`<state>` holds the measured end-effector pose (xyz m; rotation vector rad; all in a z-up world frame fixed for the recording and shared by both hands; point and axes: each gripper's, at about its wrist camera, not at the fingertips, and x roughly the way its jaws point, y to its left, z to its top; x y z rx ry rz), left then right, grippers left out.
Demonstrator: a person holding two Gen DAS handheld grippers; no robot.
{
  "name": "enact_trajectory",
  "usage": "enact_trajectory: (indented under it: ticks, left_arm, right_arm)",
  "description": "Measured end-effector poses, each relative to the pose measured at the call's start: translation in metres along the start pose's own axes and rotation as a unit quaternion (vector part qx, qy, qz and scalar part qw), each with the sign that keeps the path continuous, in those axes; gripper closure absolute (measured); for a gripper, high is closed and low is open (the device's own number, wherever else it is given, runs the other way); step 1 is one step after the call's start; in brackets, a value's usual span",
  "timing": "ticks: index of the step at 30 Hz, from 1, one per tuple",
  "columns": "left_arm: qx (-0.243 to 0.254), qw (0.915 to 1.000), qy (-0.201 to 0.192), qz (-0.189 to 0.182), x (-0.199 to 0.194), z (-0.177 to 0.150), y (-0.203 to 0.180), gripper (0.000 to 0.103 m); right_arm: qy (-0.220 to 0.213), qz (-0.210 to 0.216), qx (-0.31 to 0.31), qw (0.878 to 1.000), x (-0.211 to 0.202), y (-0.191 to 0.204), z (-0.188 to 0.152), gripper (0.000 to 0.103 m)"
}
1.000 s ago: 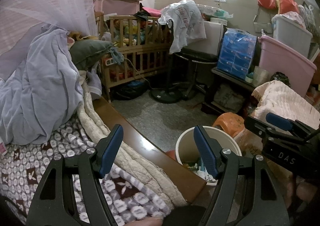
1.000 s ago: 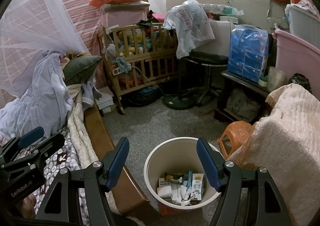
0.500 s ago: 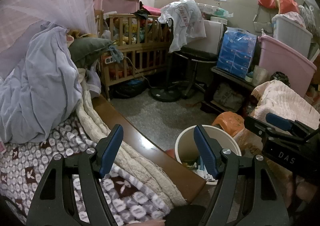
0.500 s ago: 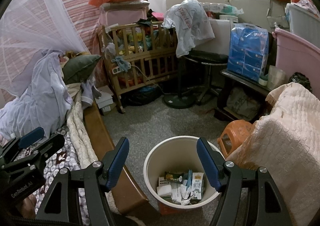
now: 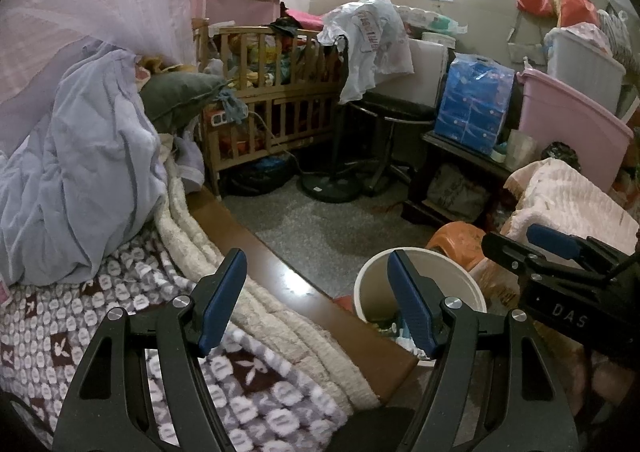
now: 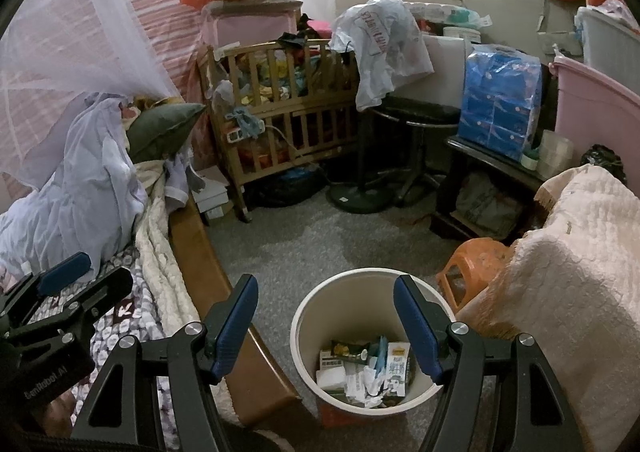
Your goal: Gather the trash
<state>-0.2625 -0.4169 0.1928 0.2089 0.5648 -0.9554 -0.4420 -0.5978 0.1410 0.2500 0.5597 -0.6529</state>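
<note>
Nearest the right wrist camera, the right gripper [image 6: 325, 322] hung with its blue-padded jaws wide apart and nothing between them, directly over the round cream plastic trash bin [image 6: 304, 336] standing upright on the grey speckled floor [image 6: 320, 236], its mouth facing up. Inside lay a heap of crumpled paper, small cartons and wrappers [image 6: 366, 366], with a white milk carton leaning upright near the right wall, its long axis roughly vertical. Just left of the bin ran the brown wooden bed edge [image 6: 192, 248], and on the bed the left gripper [image 5: 316, 302] had its jaws equally spread and empty above a purple-and-white rabbit-print blanket [image 5: 52, 324] and a cream fleece cover [image 5: 248, 292]. Against the pictures a second earlier, almost nothing had shifted: the right gripper stayed over the bin, while the left view had drifted slightly toward the bed, and the bin's contents looked the same. That suggested a piece had already been dropped and the hands were turning to search for more, though no loose rubbish was plain on the bedding. To the right sat an orange plastic stool [image 6: 476, 256] beside a pale pink quilted cover [image 6: 568, 280]. Farther off stood a wooden slatted crib [image 6: 280, 108], a black round stool [image 6: 416, 112] and a blue pack of tissues [image 6: 500, 100].
</note>
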Motion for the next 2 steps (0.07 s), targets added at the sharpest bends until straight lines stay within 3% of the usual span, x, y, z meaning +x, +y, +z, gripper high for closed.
enact_trajectory:
  ticks: [2]
  left_arm:
    - [-0.006, 1.0, 0.002, 0.006, -0.0036, -0.0053, 0.0053, 0.031]
  right_arm:
    - [0.006, 0.008, -0.011, 1.0, 0.0026, 0.0094, 0.0007, 0.035]
